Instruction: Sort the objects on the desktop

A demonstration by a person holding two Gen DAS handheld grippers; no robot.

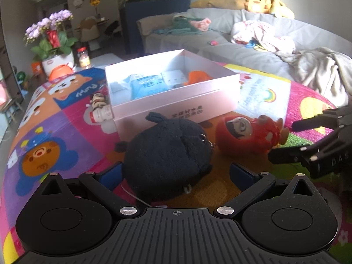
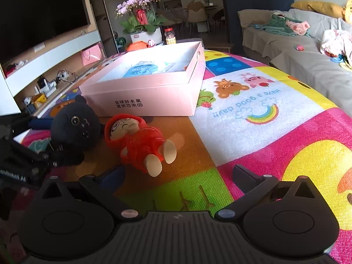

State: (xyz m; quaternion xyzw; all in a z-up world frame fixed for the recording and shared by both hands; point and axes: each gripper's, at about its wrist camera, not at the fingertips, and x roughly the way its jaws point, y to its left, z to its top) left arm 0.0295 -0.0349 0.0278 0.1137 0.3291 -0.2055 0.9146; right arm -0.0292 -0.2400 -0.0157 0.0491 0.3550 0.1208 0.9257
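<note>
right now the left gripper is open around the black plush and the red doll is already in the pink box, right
Not quite. The left gripper is open around the black plush, but the red doll is not in the pink box: it lies on the mat in front of it, as the right wrist view shows.

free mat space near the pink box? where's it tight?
Open: the mat right of the pink box, over the rainbow print, and the green patch under the right gripper. Tight: in front of the box, where the black plush sits between the open left gripper fingers beside the red doll.
</note>
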